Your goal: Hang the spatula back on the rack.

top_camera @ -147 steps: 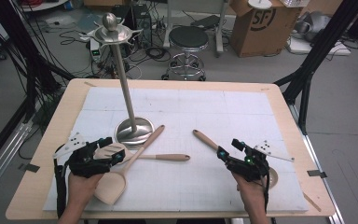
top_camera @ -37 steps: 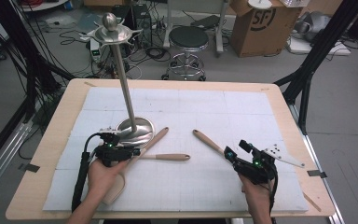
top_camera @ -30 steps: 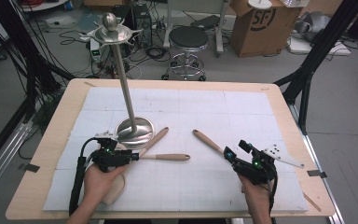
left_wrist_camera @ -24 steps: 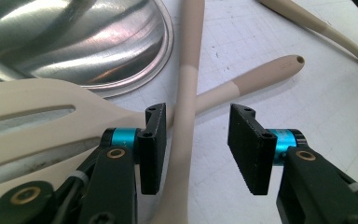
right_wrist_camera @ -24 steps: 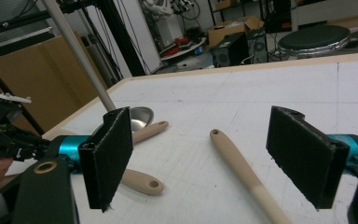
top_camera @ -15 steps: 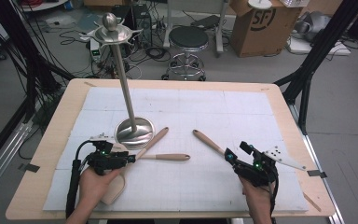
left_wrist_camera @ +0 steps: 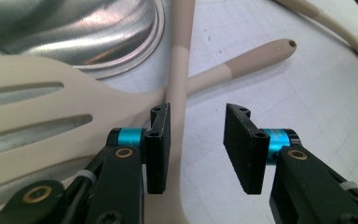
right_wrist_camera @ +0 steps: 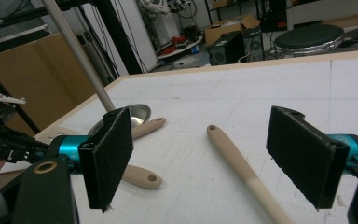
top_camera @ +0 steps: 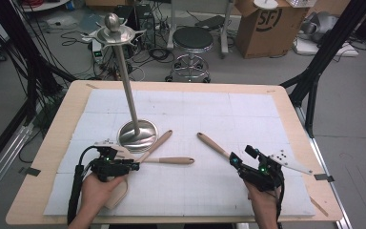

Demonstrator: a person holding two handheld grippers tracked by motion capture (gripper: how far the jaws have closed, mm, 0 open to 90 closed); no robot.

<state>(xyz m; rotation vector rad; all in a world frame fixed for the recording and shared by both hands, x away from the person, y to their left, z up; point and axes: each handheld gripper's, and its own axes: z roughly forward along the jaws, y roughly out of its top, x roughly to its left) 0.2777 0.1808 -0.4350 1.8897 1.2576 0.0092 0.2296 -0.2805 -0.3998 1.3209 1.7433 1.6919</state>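
Three beige wooden utensils lie on the white mat. A slotted spatula (left_wrist_camera: 28,121) and a long spoon handle (left_wrist_camera: 179,60) cross beside the metal stand's base (top_camera: 137,135). My left gripper (left_wrist_camera: 198,140) hovers low over that crossing. Its jaws have just been closing and stand open, with the long handle running along the inside of the left pad (left_wrist_camera: 161,140) and the right pad clear of it. The third utensil's handle (right_wrist_camera: 235,163) lies between the wide-open jaws of my right gripper (right_wrist_camera: 205,149). In the high view the left gripper (top_camera: 133,166) and right gripper (top_camera: 233,160) sit near the front edge.
A tall metal stand (top_camera: 126,86) rises from its round base at the mat's left centre. The white mat (top_camera: 248,114) covers most of the wooden table (top_camera: 286,95). Behind the table stand a stool (top_camera: 191,40) and a cardboard box (top_camera: 264,24).
Since about five seconds ago my left hand has shifted right, to the crossed handles. In the last second neither hand has visibly moved.
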